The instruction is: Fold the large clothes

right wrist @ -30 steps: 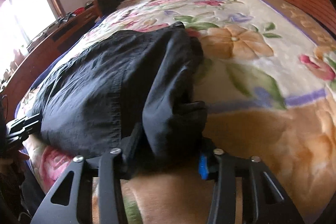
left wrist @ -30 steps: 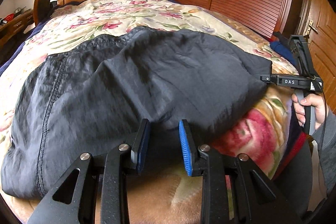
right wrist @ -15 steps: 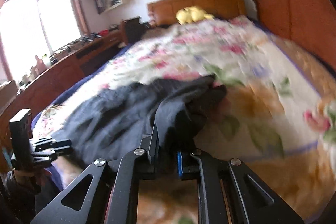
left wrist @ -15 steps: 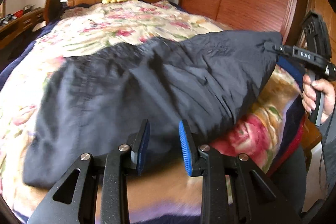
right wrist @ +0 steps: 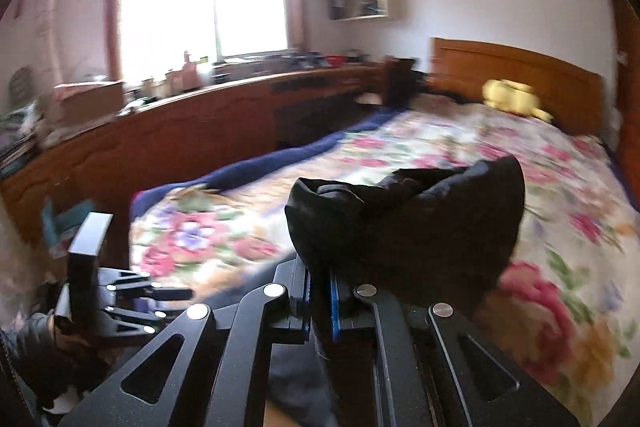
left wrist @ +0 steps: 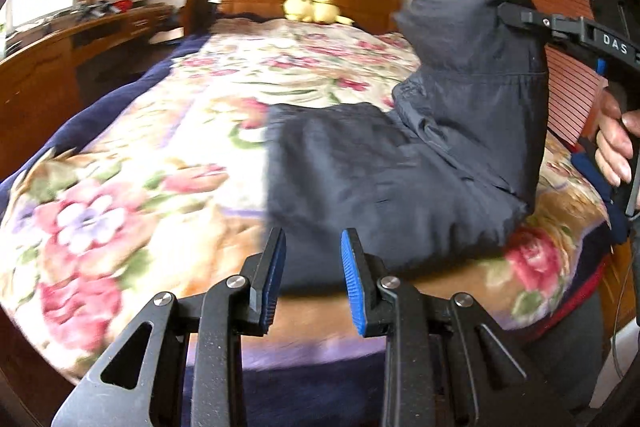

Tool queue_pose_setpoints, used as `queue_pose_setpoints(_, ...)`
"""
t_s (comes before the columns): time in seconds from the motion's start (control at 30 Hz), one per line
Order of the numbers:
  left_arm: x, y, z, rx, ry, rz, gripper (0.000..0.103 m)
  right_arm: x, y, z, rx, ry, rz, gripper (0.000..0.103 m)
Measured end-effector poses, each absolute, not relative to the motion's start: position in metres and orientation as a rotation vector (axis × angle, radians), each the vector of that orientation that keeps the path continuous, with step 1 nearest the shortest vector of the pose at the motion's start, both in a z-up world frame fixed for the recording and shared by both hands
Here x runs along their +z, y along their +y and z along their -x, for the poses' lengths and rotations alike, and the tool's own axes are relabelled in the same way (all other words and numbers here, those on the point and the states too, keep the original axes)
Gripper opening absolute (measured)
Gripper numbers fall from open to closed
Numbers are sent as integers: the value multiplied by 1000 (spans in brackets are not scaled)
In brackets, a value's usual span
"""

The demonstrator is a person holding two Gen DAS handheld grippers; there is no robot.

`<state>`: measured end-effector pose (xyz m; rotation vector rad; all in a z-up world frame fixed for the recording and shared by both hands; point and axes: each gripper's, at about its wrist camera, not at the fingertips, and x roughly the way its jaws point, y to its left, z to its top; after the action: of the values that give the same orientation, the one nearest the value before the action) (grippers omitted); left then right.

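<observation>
Item: dark navy thin woven garment [left wrist: 384,171], 1 end raised, rest on floral quilted bed [left wrist: 132,187].
Handling: probably light, limp, slippery; best taken at hems.
Right tool [right wrist: 319,301]: just closed, pinching cloth.
Left tool [left wrist: 312,267]: spread, empty.

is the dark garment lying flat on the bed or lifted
Partly lifted: the right hand-held gripper holds one end of the dark garment up, while the rest lies on the bed.
</observation>
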<state>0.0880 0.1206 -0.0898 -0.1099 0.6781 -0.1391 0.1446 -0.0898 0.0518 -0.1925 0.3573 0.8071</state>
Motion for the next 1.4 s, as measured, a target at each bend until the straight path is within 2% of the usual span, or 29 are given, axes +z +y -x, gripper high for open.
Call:
queue_pose_setpoints(0.1, -93, 143, -81, -83, 673, 132, 30, 31, -41, -149, 950, 459, 212, 7)
queue_pose_setpoints(0.27, -99, 164, -78, -27, 682, 163, 30, -38, 21, -170, 991, 657, 279, 9)
queue_pose_setpoints(0.4, -100, 164, -74, -31, 685, 146, 30, -46, 33, -178, 978, 681, 313, 15)
queue_pose_setpoints(0.43, -100, 163, -75, -34, 685, 142, 30, -41, 34, -182, 975, 674, 312, 20)
queue_pose_setpoints(0.53, -97, 159, -73, -45, 680, 135, 30, -20, 38, -161, 976, 624, 311, 48)
queue_pose_setpoints(0.63, -93, 155, -73, -53, 672, 127, 30, 0, 9, -144, 964, 562, 290, 59)
queue_pose_setpoints(0.77, -85, 150, -70, -63, 654, 124, 30, -2, -35, -136, 841, 519, 307, 60)
queue_pose_setpoints(0.93, -77, 145, -70, -63, 635, 109, 30, -34, -62, -158, 751, 638, 248, 60)
queue_pose_setpoints(1.03, -76, 142, -72, -64, 635, 105, 30, -61, -56, -161, 777, 711, 224, 55)
queue_pose_setpoints(1.17, -78, 139, -73, -69, 642, 104, 30, -92, -29, -159, 800, 726, 234, 55)
queue_pose_setpoints(1.4, -79, 128, -78, -103, 651, 112, 30, -95, -24, -154, 789, 689, 282, 55)
